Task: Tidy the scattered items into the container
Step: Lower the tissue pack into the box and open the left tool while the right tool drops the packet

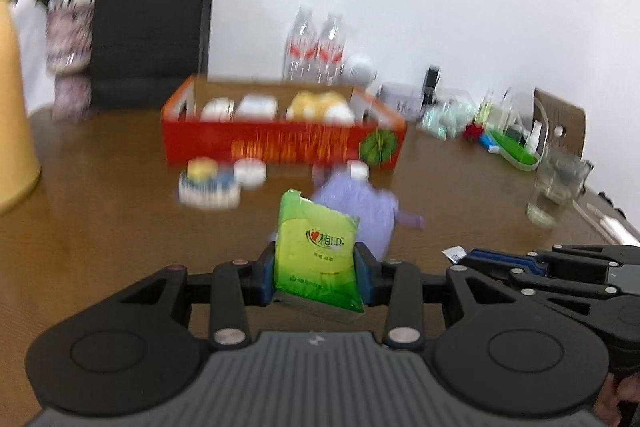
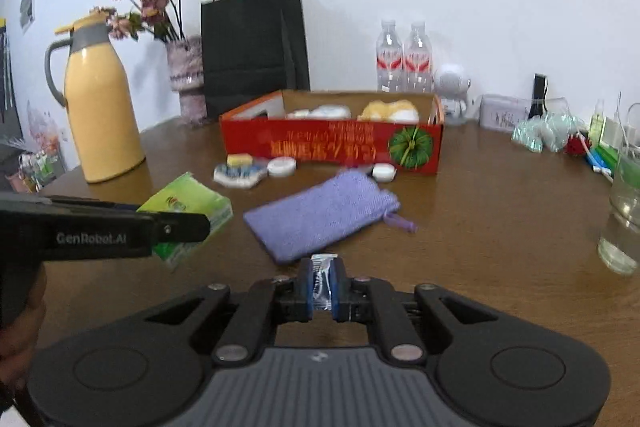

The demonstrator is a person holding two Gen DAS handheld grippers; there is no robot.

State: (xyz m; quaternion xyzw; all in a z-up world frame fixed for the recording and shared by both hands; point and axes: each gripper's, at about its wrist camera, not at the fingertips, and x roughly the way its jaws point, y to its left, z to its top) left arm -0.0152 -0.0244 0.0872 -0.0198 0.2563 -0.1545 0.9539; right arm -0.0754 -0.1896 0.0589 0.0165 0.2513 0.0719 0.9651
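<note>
Both grippers loaded, red box point(image 2: 332, 143) ahead.
Left gripper point(image 1: 318, 273) pinches soft, light tissue pack point(image 1: 316, 251) at its sides; right gripper point(image 2: 322, 285) clamps a thin, crinkly sachet point(image 2: 321, 279), probably slippery.

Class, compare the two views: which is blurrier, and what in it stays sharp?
Left wrist view: the red box and bottles are smeared, while the green tissue pack in the left tongs stays sharp. Right wrist view: clearer throughout, edges curved by the fisheye.
</note>
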